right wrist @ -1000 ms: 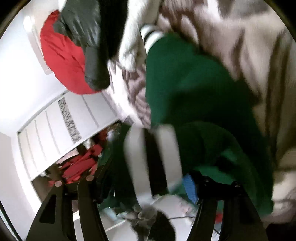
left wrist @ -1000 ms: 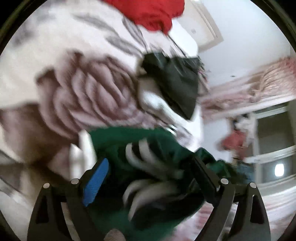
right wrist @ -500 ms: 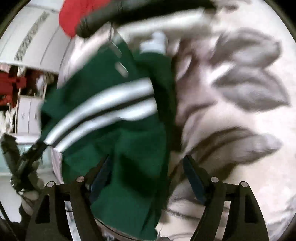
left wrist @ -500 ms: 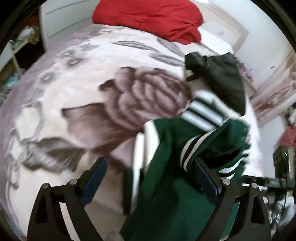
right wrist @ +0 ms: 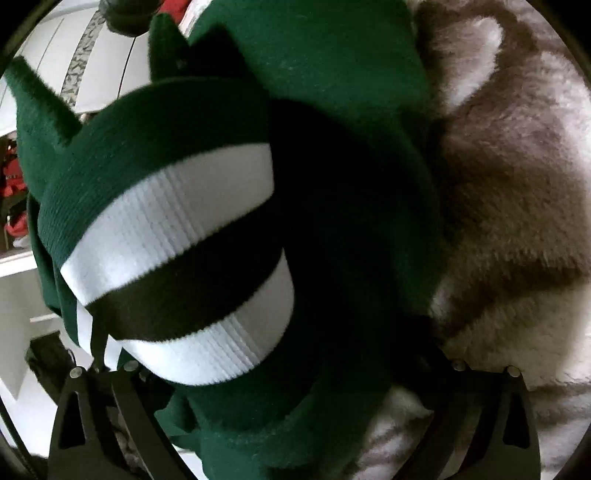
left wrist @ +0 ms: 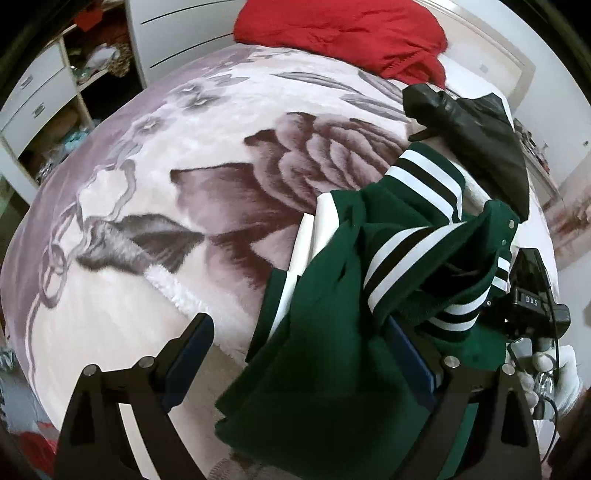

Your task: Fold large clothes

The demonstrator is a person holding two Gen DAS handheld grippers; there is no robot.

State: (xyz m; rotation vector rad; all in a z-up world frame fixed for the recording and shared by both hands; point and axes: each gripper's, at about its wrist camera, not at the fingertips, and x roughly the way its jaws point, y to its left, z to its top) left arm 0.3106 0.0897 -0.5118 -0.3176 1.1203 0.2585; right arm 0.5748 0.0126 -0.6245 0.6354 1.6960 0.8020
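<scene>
A green jacket (left wrist: 332,350) with white and black striped cuffs lies bunched on the floral blanket (left wrist: 166,192) at the right. My left gripper (left wrist: 295,325) points down at it, jaws wide apart. The cloth drapes between them and over the right finger (left wrist: 410,347), with no pad pressing on it. In the right wrist view the jacket (right wrist: 332,92) and its striped cuff (right wrist: 177,236) fill the frame. My right gripper (right wrist: 295,343) has its jaws opening wide, fingertips hidden under the cloth. From the left wrist view it shows as a black body (left wrist: 532,295) held by a white-gloved hand (left wrist: 554,369).
A red garment (left wrist: 340,33) lies at the head of the bed and a black garment (left wrist: 476,133) just beyond the jacket. White drawers and open shelves (left wrist: 40,92) stand left of the bed. A white headboard (left wrist: 184,40) runs behind.
The jacket has come down onto the blanket at the right. My left gripper tilted down over the bed. My right gripper's jaws spread wider and dropped close to the striped cuff.
</scene>
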